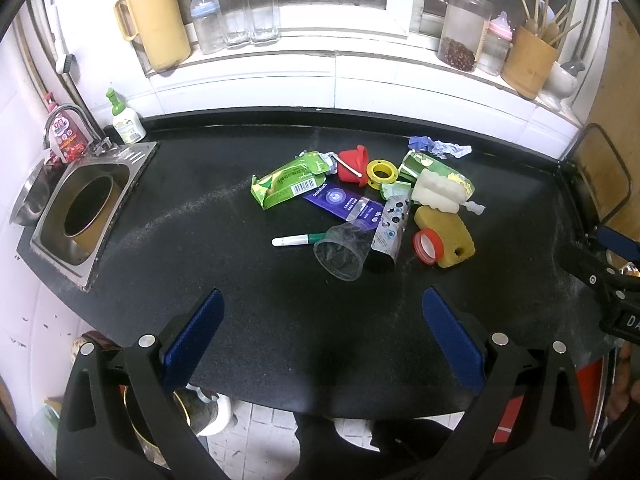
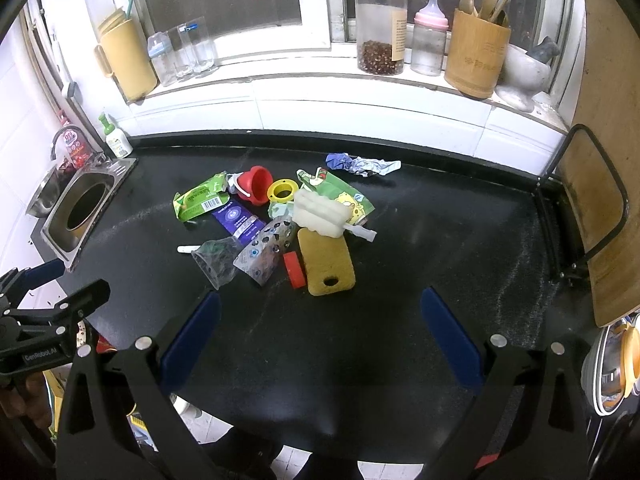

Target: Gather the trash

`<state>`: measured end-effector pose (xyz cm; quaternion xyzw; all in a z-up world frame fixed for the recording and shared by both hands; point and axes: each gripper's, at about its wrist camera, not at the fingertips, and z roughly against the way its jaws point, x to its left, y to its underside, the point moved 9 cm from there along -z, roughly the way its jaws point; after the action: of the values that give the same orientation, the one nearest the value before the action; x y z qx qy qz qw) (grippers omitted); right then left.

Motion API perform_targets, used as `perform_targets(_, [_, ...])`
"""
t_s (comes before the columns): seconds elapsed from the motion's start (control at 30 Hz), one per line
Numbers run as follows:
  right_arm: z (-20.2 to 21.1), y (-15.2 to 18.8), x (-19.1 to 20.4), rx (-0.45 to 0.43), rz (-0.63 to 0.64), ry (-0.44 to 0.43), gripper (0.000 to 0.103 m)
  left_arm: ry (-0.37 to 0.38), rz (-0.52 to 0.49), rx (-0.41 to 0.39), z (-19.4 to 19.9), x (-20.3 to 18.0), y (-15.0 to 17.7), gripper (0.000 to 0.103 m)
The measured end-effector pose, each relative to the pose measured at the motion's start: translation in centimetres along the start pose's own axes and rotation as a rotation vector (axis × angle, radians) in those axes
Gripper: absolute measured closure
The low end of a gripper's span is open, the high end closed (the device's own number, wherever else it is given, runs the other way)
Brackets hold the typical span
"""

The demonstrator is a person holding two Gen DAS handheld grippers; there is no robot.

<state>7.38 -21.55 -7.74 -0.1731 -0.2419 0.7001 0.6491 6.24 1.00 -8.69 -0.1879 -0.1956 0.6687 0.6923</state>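
A heap of trash lies mid-counter: a green wrapper [image 1: 286, 185] [image 2: 199, 201], a purple packet [image 1: 344, 202] [image 2: 239, 219], a clear plastic cup [image 1: 343, 250] [image 2: 216, 261], a white-green pen [image 1: 298, 239], a red cup [image 1: 354, 165] [image 2: 256, 184], a yellow ring [image 1: 382, 173] [image 2: 283, 191], a white foam piece [image 1: 438, 192] [image 2: 322, 214], a yellow sponge [image 1: 450, 236] [image 2: 326, 262], a red cap [image 1: 427, 245] [image 2: 295, 269] and crumpled blue-white paper [image 1: 438, 147] [image 2: 362, 164]. My left gripper [image 1: 322, 334] and right gripper [image 2: 320, 334] are open and empty, above the counter's near edge, short of the heap.
A steel bin hole [image 1: 86, 210] [image 2: 84, 205] is set in the counter at the left, by a tap [image 1: 66, 120] and soap bottle [image 1: 127, 120]. The windowsill holds a yellow jug [image 1: 154, 20], jars, baby bottles and a bamboo utensil holder [image 2: 476, 52]. A cutting board [image 2: 600, 200] stands at the right.
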Motion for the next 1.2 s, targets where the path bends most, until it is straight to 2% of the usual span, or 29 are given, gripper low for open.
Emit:
perform_targets(0.77, [0.0,0.0,0.0,0.003,-0.002,0.0,0.006,-0.001,-0.005,0.005,-0.1,-1.1,1.0,0.006])
perform_targets(0.8, [0.0,0.0,0.0,0.003,-0.002,0.0,0.006,-0.001,-0.003,0.005,-0.1,-0.6,0.0,0.006])
perform_targets(0.9, [-0.1,0.0,0.0,0.006,-0.002,-0.001,0.006,0.002,-0.005,0.007,-0.2,-0.7,0.3,0.006])
perform_targets(1.2, [-3.2,0.7,-0.6,0.028,-0.007,-0.019,0.006,0.003,-0.065,0.011,-3.7,1.6,-0.1,0.006])
